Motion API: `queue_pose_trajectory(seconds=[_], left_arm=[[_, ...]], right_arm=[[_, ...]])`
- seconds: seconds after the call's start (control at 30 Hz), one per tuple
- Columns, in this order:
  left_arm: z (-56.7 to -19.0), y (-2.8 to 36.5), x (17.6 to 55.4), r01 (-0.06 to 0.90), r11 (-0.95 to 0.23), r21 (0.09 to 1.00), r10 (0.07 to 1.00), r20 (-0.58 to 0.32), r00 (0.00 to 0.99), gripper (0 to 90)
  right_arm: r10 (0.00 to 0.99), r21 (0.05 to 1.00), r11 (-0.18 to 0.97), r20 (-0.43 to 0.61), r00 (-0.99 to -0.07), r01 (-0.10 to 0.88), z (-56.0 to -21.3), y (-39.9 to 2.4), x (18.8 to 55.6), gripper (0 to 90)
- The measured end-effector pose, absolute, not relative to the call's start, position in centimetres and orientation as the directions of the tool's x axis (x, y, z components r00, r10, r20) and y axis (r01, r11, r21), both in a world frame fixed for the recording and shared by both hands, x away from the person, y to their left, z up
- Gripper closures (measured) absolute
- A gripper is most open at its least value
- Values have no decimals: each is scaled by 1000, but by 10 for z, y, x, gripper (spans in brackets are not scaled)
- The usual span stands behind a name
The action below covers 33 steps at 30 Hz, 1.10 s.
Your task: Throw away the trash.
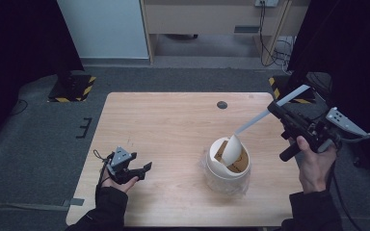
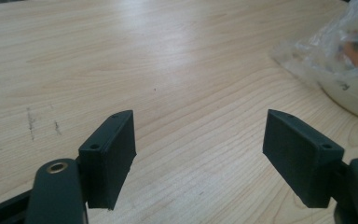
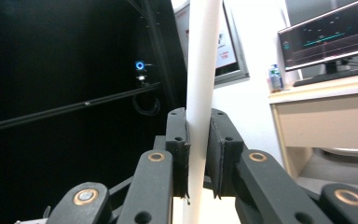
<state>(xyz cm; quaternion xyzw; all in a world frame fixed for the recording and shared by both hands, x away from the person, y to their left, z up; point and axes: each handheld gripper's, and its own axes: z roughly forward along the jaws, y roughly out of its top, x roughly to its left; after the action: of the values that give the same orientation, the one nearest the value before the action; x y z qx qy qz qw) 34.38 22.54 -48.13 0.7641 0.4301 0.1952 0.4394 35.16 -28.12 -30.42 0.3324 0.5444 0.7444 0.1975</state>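
A white tub (image 1: 211, 166) wrapped in clear plastic stands on the wooden table (image 1: 164, 125), right of centre, with brown contents inside. A white long-handled scoop (image 1: 250, 122) slants down into it, its blade (image 1: 231, 150) resting at the tub's mouth. My right gripper (image 1: 273, 109) is shut on the upper part of the handle, above the table's right edge; in the right gripper view the handle (image 3: 203, 70) runs upright between the pressed jaws of that gripper (image 3: 198, 149). My left gripper (image 1: 143, 171) sits low near the table's front left, open and holding nothing (image 2: 200, 154). The tub's plastic (image 2: 307, 46) lies to its right.
A dark round grommet (image 1: 222, 105) marks the table's far side. Black bases with yellow stripes (image 1: 72, 86) stand on the floor beyond the table's far corners. A desk with a monitor (image 3: 326, 37) is behind the right gripper.
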Motion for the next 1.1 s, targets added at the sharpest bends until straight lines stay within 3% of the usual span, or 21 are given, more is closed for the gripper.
queue_pose_trajectory(seconds=[0.6, 1.1], left_arm=[[-487, 229, 350, 510, -261, 819, 840, -67, 538, 234], [-489, 233, 354, 519, -249, 818, 851, -72, 520, 234]], right_arm=[[699, 964, -237, 256, -668, 121, -332, -297, 329, 801], [685, 961, -136, 265, -678, 239, -373, -272, 336, 794]])
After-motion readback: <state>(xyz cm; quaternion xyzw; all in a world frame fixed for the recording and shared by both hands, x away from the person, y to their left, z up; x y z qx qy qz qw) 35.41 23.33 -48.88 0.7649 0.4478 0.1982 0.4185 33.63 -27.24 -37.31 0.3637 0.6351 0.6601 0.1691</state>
